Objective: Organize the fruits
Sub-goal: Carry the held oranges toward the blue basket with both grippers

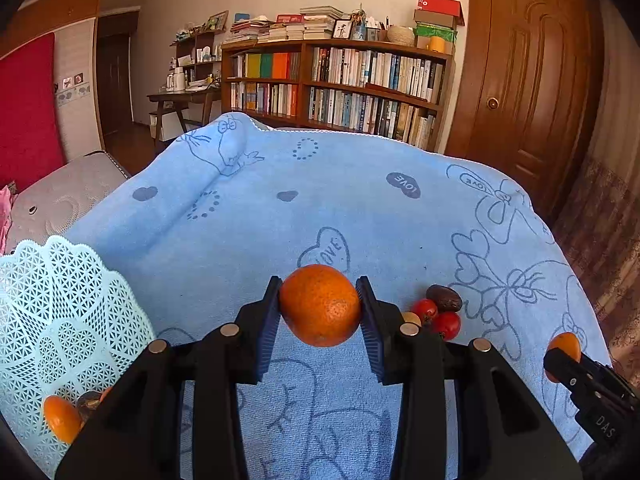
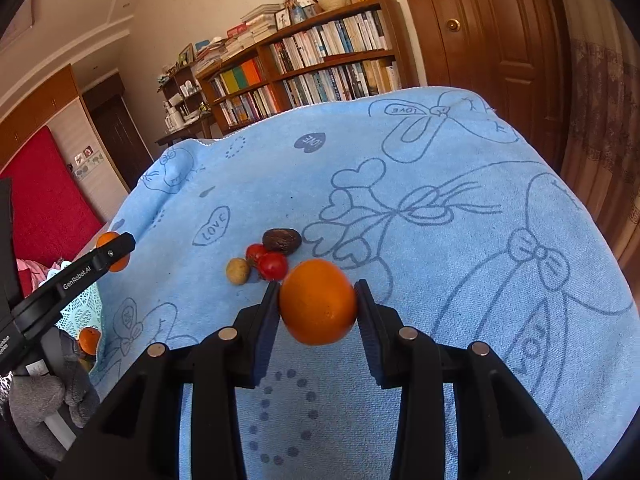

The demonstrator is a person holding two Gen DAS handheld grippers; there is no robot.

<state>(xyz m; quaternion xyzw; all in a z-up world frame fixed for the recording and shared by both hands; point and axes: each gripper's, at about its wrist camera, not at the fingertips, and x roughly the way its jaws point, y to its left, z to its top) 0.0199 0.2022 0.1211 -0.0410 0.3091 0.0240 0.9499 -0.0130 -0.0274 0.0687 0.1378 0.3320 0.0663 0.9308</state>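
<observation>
My left gripper [image 1: 319, 285] is shut on an orange [image 1: 320, 312], held above the blue towel [image 1: 360, 208]. My right gripper [image 2: 318, 286] is shut on a second orange [image 2: 318, 308]. Each gripper also shows in the other's view: the right one [image 1: 558, 362] at the far right, the left one [image 2: 120, 246] at the far left. Between them on the towel lie two cherry tomatoes [image 2: 273, 266], a dark date [image 2: 282, 239] and a small tan fruit [image 2: 238, 271]. A pale lattice basket [image 1: 60, 312] at the left holds an orange [image 1: 60, 418] and a dark fruit [image 1: 90, 402].
The towel covers a raised surface that drops off at the far and right edges. A bookcase [image 1: 340, 80] and a wooden door [image 1: 528, 80] stand behind it. A red panel [image 1: 24, 112] and bedding lie to the left. A grey soft toy [image 2: 48, 396] sits low left.
</observation>
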